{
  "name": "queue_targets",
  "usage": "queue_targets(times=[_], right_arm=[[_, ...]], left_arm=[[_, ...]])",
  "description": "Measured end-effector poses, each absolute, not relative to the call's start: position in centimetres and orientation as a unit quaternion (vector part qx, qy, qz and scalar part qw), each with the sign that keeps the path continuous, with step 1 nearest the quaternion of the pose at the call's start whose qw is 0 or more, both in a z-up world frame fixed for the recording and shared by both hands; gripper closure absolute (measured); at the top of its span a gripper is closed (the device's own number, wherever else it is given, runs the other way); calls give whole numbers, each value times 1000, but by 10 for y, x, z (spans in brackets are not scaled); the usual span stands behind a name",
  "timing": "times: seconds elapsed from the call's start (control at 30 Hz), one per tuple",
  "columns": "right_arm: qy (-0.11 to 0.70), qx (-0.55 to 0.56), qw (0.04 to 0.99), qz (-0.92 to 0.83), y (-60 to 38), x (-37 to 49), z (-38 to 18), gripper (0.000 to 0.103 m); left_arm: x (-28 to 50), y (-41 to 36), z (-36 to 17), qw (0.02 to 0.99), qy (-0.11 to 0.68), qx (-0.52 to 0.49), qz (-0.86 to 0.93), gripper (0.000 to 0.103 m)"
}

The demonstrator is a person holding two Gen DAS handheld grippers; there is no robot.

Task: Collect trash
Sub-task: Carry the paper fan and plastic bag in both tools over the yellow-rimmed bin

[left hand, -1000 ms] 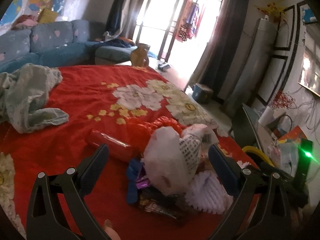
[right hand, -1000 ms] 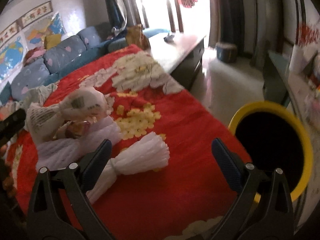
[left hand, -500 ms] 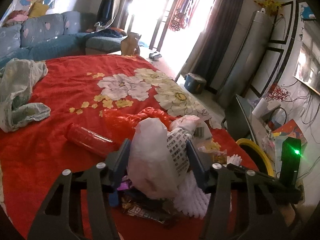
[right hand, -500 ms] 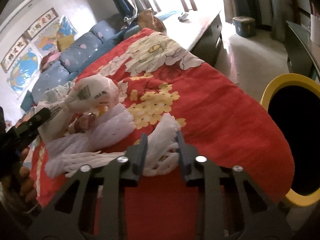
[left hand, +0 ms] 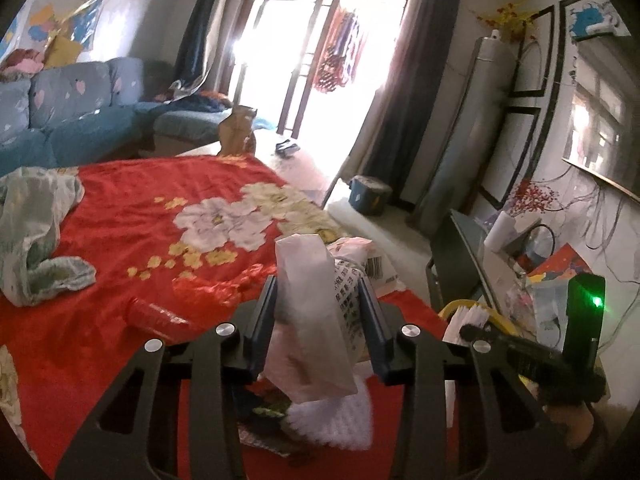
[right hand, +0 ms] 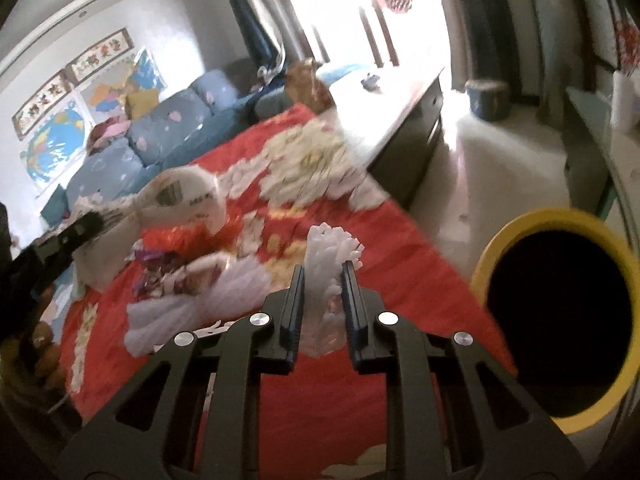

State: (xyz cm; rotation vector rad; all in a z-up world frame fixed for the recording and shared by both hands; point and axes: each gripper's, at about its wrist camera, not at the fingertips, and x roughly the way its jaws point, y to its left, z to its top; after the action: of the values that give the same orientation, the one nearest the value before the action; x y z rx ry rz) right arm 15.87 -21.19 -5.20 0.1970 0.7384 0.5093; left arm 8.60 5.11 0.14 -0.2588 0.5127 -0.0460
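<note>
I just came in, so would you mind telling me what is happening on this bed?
A person is clearing trash off the red bedspread with a gripper in each hand. The left gripper has just closed on a white plastic bag, and the right gripper has just closed on a white foam net. A yellow-rimmed bin stands open beside the bed. More wrappers lie on the bedspread.

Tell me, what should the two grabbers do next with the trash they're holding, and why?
Probably carry both pieces over to the yellow-rimmed bin beside the bed. The right gripper, whose fingers have just been closing, pinches the white foam netting; the left gripper, also just closing, squeezes the white plastic bag. The bin stands open on the right.
</note>
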Motion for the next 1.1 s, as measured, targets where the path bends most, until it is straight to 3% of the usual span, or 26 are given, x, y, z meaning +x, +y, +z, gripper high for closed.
queue_targets(times=[0.37, 1.1], right_arm=[[308, 121, 926, 180, -266, 168, -24, 90], [280, 135, 948, 63, -342, 174, -30, 90]], left_arm=[[92, 18, 14, 961, 245, -116, -63, 65], [106, -56, 7, 954, 256, -74, -135, 65]])
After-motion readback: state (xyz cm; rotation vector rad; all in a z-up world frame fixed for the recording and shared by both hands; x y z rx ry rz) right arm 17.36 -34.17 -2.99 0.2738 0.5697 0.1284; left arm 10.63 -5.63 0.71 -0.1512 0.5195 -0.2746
